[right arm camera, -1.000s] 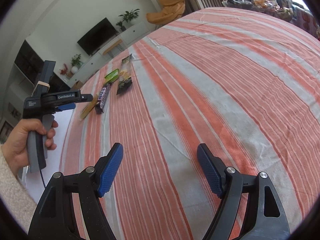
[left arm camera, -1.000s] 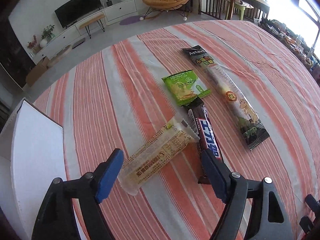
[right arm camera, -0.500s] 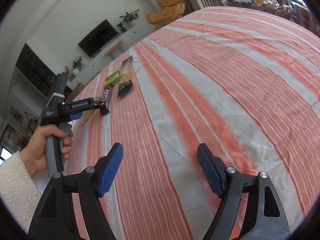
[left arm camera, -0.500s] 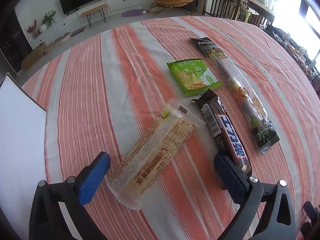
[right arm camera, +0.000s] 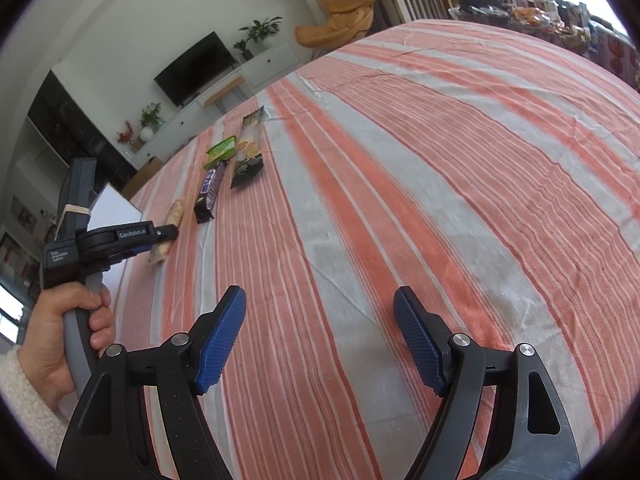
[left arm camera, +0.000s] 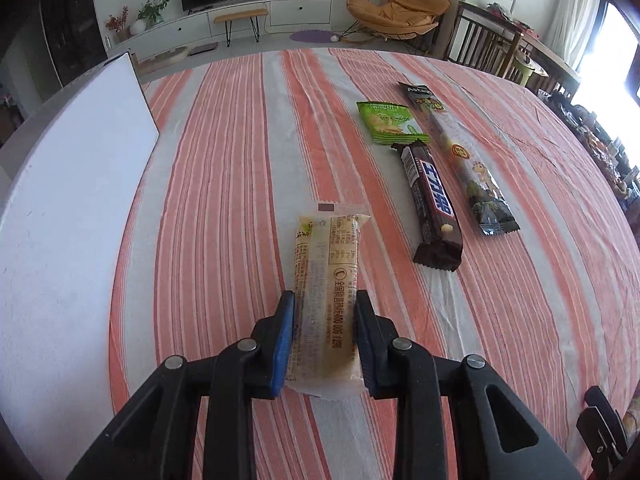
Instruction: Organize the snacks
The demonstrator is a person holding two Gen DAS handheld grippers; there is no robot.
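Left gripper (left arm camera: 324, 312): jaws have just been closing and now pinch the near end of a pale yellow snack pack (left arm camera: 326, 280), which lies lengthwise on the striped tablecloth (left arm camera: 224, 200). To its right, apart from it, a dark chocolate bar (left arm camera: 432, 200); beyond that a green snack bag (left arm camera: 390, 122) and a long clear-wrapped stick pack (left arm camera: 460, 152). White board (left arm camera: 68, 200) sits along the left edge. Right gripper (right arm camera: 320, 340): jaws spread wide over bare cloth, nothing between them. A hand (right arm camera: 60, 340) grips the left tool's handle.
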